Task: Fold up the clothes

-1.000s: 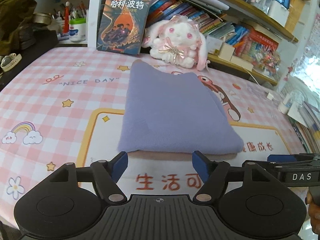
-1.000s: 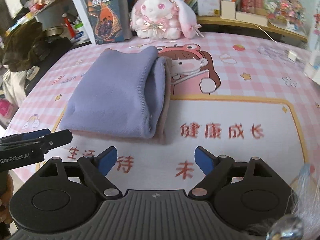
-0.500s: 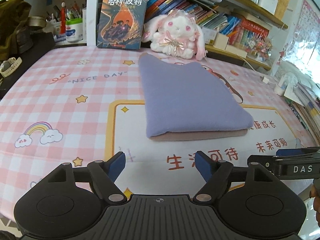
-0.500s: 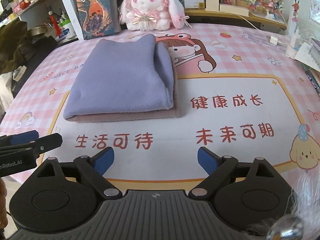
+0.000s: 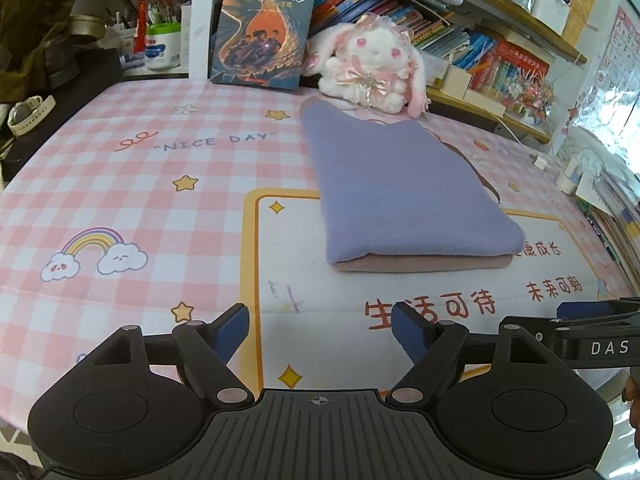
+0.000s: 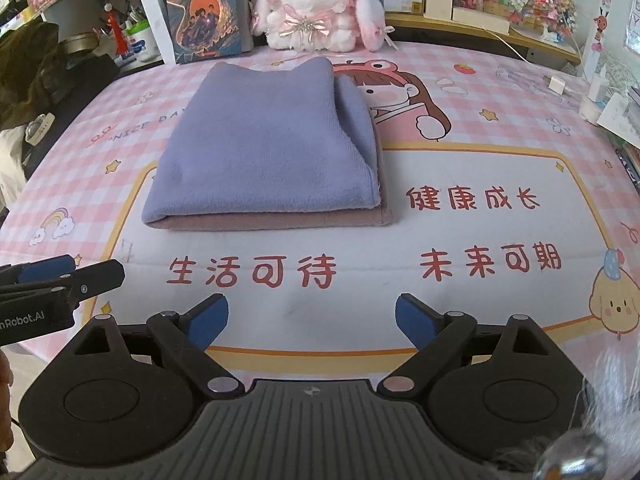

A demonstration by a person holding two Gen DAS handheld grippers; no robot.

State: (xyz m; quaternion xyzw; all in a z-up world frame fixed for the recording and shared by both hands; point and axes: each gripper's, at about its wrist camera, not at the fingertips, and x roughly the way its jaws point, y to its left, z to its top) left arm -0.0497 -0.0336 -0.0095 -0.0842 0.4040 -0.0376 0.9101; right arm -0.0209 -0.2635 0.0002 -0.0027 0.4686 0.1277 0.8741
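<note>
- Two grippers in view, both empty: left gripper (image 5: 320,326) with blue pads spread apart above the mat near the bottom of its frame; right gripper (image 6: 312,322) likewise spread wide, touching nothing.
- Folded garment (image 6: 264,152), lilac on top with a dusty-pink layer beneath, lies flat at centre frame in the right wrist view, well apart from both grippers; its near edge overlaps the yellow-bordered white panel.
- Surface: pink-and-white checked table mat (image 5: 120,184) printed with "NICE DAY", stars, a rainbow with clouds, a cartoon girl and red Chinese characters.
- Room, upper frame: a plush bunny (image 6: 316,4) just behind the garment; upright Harry Potter book (image 5: 264,24) to its left; shelves of books (image 5: 460,36) upper right.
- Upper left: pen pots (image 5: 160,44); a wristwatch (image 5: 28,114) on a dark ledge at the left edge.
</note>
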